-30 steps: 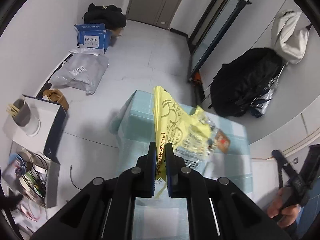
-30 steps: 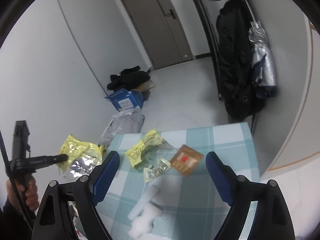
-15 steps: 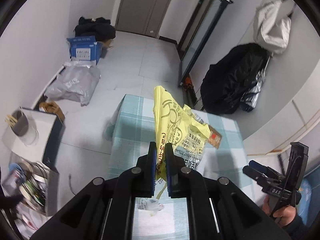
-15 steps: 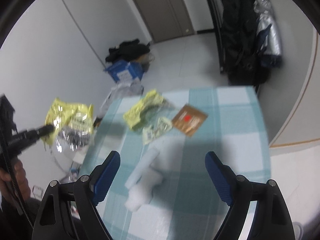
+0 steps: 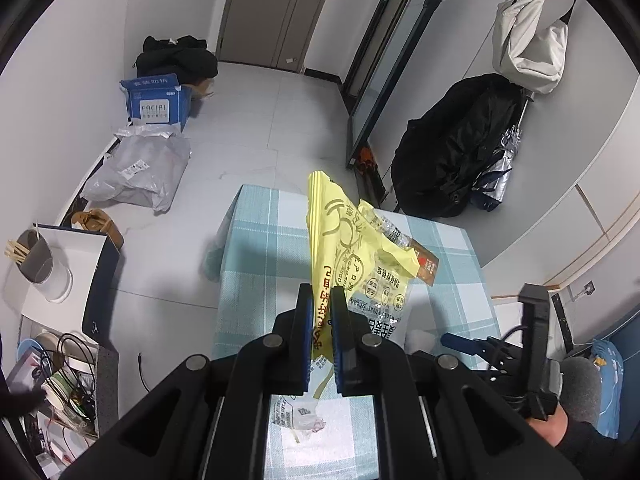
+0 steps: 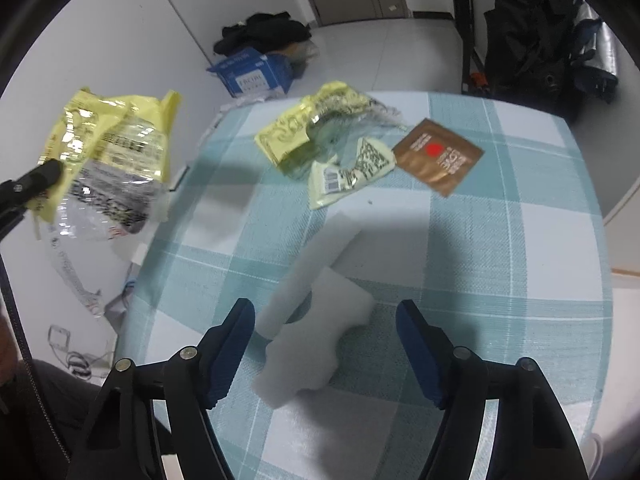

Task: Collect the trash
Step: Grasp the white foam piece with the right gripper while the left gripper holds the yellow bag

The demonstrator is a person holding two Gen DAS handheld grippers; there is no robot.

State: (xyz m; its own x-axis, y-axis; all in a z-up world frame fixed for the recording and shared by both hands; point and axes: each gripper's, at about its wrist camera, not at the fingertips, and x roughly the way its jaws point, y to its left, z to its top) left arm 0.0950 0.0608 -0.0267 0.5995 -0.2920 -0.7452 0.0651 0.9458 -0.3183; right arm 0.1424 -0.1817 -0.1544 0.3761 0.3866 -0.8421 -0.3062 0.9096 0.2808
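My left gripper (image 5: 321, 320) is shut on a yellow and clear bread wrapper (image 5: 352, 252) and holds it in the air above the checked table's left side; the wrapper also shows in the right wrist view (image 6: 108, 160). My right gripper (image 6: 326, 336) is open, low over the table, with a white foam piece (image 6: 316, 344) between its fingers. Further back lie a crumpled yellow wrapper (image 6: 320, 128), a small torn label piece (image 6: 352, 172) and a brown sachet (image 6: 438, 156).
The table (image 6: 500, 248) has a teal and white checked cloth. A crumpled clear wrapper (image 5: 300, 416) lies near its front. On the floor are a blue box (image 5: 158, 100), a grey parcel bag (image 5: 140, 168) and a cluttered box (image 5: 60, 264) at left.
My right gripper has come down and forward over the table to the white foam piece. My left gripper still holds the yellow wrapper up and has shifted slightly.
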